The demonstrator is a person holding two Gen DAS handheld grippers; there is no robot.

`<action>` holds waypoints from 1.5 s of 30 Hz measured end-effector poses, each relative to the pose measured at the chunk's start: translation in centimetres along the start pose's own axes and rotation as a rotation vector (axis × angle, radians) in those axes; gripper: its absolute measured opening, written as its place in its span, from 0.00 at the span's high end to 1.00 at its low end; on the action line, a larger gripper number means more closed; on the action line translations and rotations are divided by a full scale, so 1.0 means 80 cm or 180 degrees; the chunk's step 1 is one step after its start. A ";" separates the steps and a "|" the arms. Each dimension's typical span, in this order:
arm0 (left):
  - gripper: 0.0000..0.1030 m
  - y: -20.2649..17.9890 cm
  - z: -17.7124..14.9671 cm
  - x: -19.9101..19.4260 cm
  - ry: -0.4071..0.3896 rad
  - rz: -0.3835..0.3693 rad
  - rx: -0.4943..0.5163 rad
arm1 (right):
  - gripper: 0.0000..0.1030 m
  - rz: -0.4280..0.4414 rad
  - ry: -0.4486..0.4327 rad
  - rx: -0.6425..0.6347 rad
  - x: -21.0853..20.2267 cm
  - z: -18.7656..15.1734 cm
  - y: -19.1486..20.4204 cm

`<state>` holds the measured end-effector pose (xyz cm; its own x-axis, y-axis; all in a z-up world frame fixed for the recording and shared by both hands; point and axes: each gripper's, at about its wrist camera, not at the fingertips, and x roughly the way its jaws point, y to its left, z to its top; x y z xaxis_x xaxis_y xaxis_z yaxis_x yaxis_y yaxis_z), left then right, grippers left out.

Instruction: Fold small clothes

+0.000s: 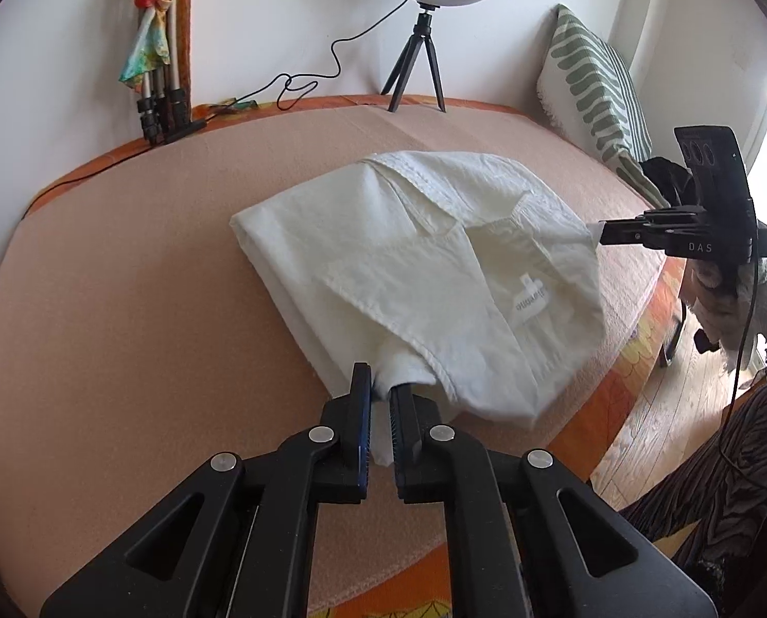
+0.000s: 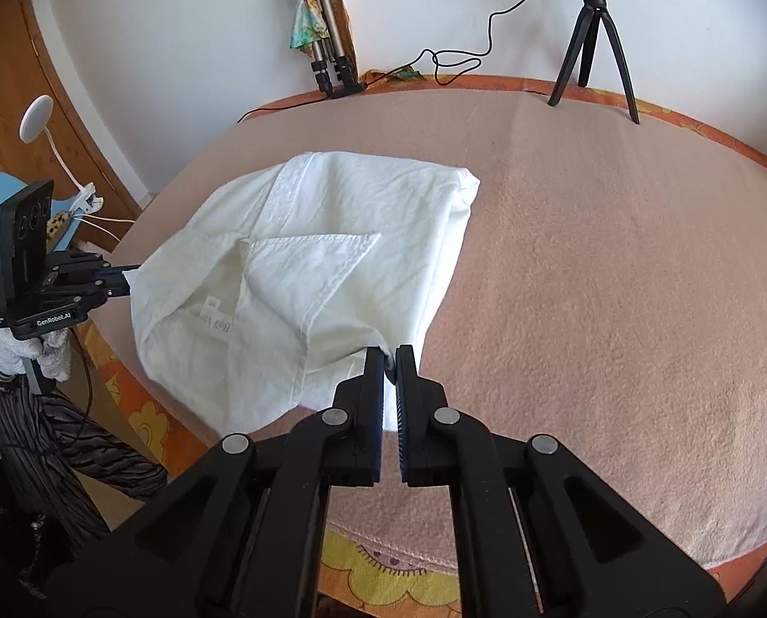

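A white garment [image 1: 409, 268] [image 2: 306, 268] lies partly folded on the pink blanket-covered table [image 1: 126, 283] [image 2: 589, 283], with its inner label [image 1: 530, 304] showing. The near edge is lifted and stretched between both grippers, over the table's front edge. My left gripper [image 1: 381, 378] is shut on one bunched corner of the cloth; in the right wrist view the left gripper [image 2: 134, 278] shows at the far left, held by a gloved hand. My right gripper [image 2: 389, 355] is shut on the other corner; in the left wrist view the right gripper [image 1: 602, 232] pinches the cloth's tip at the right.
A ring light on a small black tripod [image 1: 417, 67] [image 2: 592, 36] stands at the table's back edge, its cable [image 1: 301, 85] trailing left. A folded tripod with a colourful scarf [image 1: 159, 67] leans on the wall. A striped cushion [image 1: 589, 77] sits back right. Wooden floor [image 1: 682, 412] lies beyond the front edge.
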<state>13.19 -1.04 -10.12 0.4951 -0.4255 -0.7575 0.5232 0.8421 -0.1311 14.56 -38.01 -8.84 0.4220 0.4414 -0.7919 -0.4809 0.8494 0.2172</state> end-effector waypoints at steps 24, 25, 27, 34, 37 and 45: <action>0.93 -0.007 0.008 0.068 0.0286 -0.0263 -0.0125 | 0.94 0.0281 0.0191 0.0286 0.068 -0.005 0.012; 0.93 -0.006 0.009 0.066 0.0302 -0.0274 -0.0144 | 0.94 0.0317 0.0216 0.0318 0.067 -0.005 0.009; 0.93 -0.003 0.015 0.059 0.0313 -0.0356 -0.0188 | 0.94 0.0402 0.0197 0.0339 0.057 0.002 0.005; 0.93 0.012 0.083 0.026 -0.0125 -0.0556 -0.0401 | 0.94 0.0699 -0.0363 0.0355 0.009 0.069 0.001; 0.93 0.015 0.125 0.043 -0.0163 -0.0558 -0.0399 | 0.94 0.0656 -0.0423 0.0382 0.028 0.107 0.001; 0.93 0.021 0.180 0.132 0.0111 -0.0519 -0.0397 | 0.94 0.0663 -0.0159 0.0406 0.107 0.157 0.006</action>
<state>29.29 -8.86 -9.17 0.3854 -0.5496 -0.7413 0.5035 0.7984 -0.3302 27.55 -30.20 -8.34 0.3629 0.6220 -0.6939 -0.4621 0.7668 0.4456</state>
